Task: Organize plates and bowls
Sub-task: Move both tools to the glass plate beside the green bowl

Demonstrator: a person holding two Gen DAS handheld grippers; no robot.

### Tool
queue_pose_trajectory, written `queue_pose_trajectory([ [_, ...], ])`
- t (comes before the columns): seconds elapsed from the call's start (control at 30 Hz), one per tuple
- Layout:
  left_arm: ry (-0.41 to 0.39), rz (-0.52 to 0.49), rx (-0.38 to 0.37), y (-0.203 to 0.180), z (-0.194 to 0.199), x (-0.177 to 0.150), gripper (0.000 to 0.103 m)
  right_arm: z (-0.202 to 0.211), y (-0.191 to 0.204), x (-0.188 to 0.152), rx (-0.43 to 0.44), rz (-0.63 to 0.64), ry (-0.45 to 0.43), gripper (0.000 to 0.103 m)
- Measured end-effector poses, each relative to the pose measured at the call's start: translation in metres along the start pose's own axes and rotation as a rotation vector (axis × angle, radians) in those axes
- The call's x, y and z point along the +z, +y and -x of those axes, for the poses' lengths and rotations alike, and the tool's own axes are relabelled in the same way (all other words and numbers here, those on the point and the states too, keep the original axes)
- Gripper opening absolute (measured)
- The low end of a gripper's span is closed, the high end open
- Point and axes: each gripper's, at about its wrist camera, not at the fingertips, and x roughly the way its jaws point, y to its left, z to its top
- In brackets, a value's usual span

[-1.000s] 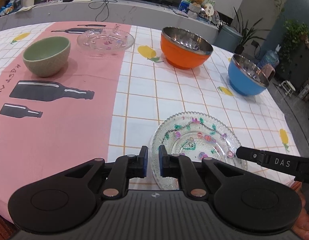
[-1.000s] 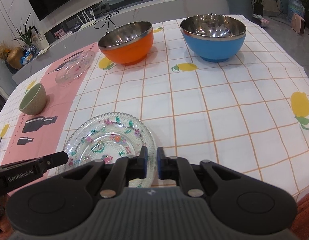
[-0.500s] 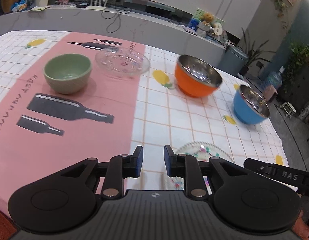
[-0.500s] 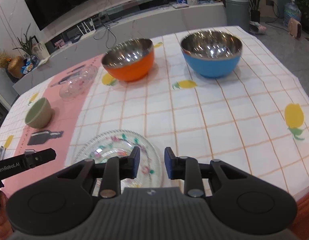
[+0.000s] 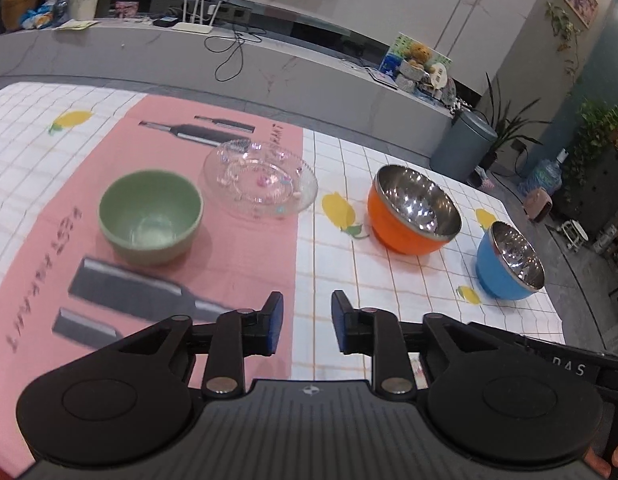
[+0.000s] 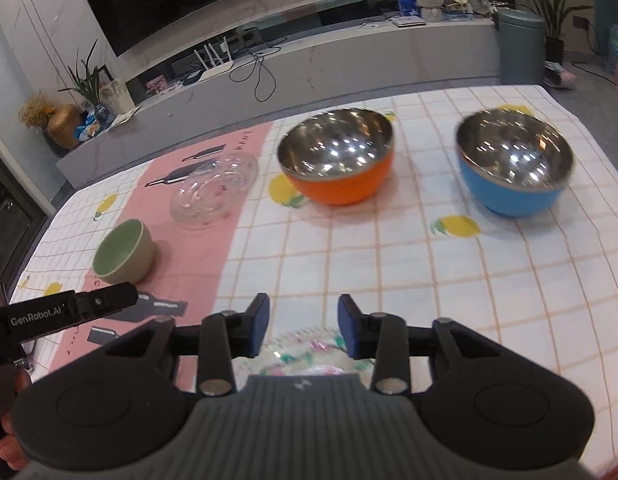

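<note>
On the tablecloth stand a green bowl (image 5: 150,216), a clear glass plate (image 5: 260,181), an orange steel-lined bowl (image 5: 413,210) and a blue steel-lined bowl (image 5: 509,261). They also show in the right wrist view: green bowl (image 6: 123,251), glass plate (image 6: 214,190), orange bowl (image 6: 337,160), blue bowl (image 6: 513,160). A second flowered glass plate (image 6: 305,354) lies at the near edge, mostly hidden under my right gripper (image 6: 302,326). My left gripper (image 5: 307,322) is open and empty above the near table. My right gripper is open and empty.
A pink mat (image 5: 237,264) with bottle prints covers the left part of the checked cloth (image 6: 409,264). A long grey counter (image 5: 269,72) runs behind the table. A grey bin (image 5: 463,148) and plants stand at the far right.
Both grippers have opened from nearly shut and have lifted and pulled back from the flowered plate. The plate stays on the table at the near edge.
</note>
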Motion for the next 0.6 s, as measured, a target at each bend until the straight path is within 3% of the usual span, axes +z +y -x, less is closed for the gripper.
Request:
queue_pose_trajectory([
  [0.5, 0.002, -0.061, 0.068, 0.035, -0.032, 0.073, 0.040, -0.062, 0.055, 0.056, 0.035, 0.034, 0.033, 0.042],
  [0.6, 0.020, -0.040, 0.068, 0.049, -0.043, 0.087, 0.046, -0.080, 0.063, 0.063, 0.039, 0.032, 0.041, 0.042],
])
